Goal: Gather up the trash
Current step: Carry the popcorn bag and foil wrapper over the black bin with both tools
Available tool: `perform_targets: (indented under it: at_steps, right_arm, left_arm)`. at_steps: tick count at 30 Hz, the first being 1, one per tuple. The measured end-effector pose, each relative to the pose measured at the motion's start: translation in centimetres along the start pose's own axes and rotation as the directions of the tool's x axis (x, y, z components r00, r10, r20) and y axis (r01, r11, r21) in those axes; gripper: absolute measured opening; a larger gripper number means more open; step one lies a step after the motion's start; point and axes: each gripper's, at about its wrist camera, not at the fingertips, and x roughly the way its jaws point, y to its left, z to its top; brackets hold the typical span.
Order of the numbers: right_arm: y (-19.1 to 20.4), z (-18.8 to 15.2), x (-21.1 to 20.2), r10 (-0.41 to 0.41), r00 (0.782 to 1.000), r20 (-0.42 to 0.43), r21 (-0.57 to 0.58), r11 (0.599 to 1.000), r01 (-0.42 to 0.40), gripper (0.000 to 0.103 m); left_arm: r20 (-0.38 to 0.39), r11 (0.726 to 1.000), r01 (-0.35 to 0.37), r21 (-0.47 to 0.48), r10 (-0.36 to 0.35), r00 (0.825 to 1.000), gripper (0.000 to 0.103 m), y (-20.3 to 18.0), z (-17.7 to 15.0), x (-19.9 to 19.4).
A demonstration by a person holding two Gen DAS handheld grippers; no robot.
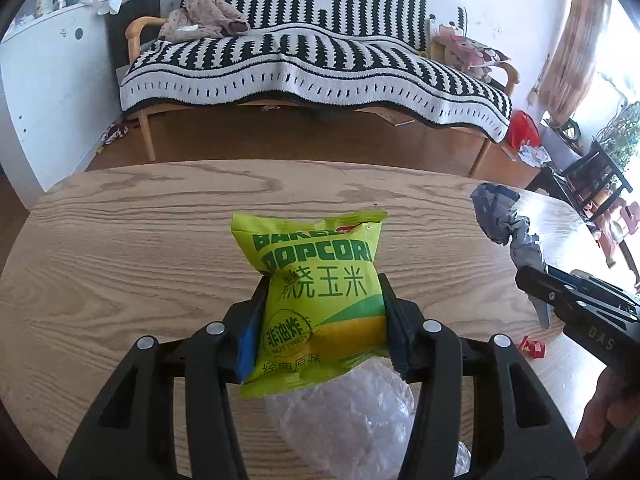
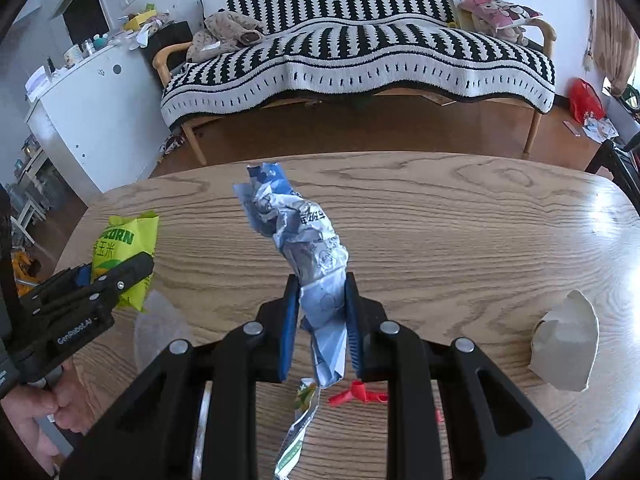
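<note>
My left gripper is shut on a green popcorn bag and holds it above the wooden table. The bag also shows at the left of the right wrist view. My right gripper is shut on a crumpled blue and white wrapper, held upright above the table; the wrapper also shows at the right of the left wrist view. A clear plastic bag lies under the left gripper. A red scrap and a torn green and white wrapper strip lie under the right gripper.
A crumpled grey paper piece lies on the table at the right. A striped sofa stands beyond the table's far edge. A white cabinet is at the left. A red bag sits on the floor at the right.
</note>
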Motion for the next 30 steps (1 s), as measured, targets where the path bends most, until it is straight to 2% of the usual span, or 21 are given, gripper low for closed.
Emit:
perform_targets:
  at_steps: [10, 17, 20, 24, 27, 30]
  right_arm:
    - [-1.1, -0.6, -0.6, -0.011, 1.0, 0.0, 0.015, 1.0, 0.011, 0.022]
    - [-3.7, -1.9, -5.1, -0.039, 0.997, 0.065, 0.042, 0.998, 0.036, 0.022]
    - [-6.2, -3.4, -8.2, -0.055, 0.993, 0.104, 0.097, 0.994, 0.045, 0.022]
    - [-10.7, -7.2, -12.9, -0.117, 0.984, 0.131, 0.17, 0.981, 0.094, 0.022]
    - [-15.4, -11.2, -17.0, -0.191, 0.972, 0.135, 0.247, 0.957, 0.154, 0.022]
    - [-20.9, -16.2, -22.1, -0.287, 0.95, 0.12, 0.328, 0.915, 0.235, 0.023]
  left_arm:
    - [-0.008, 0.999, -0.026, 0.036, 0.027, 1.0, 0.05, -0.5, -0.9, -0.1]
    - [0.019, 0.997, -0.013, 0.071, 0.012, 1.0, 0.05, -3.0, -0.8, -2.4]
    - [0.027, 0.993, 0.03, 0.117, -0.034, 0.999, 0.05, -6.3, -1.7, -4.2]
    - [0.001, 0.977, 0.133, 0.168, -0.135, 0.991, 0.05, -11.7, -4.3, -6.1]
    - [-0.056, 0.945, 0.231, 0.231, -0.224, 0.973, 0.05, -17.1, -7.2, -7.2]
    - [-0.101, 0.904, 0.297, 0.307, -0.279, 0.955, 0.05, -22.8, -10.0, -8.5]
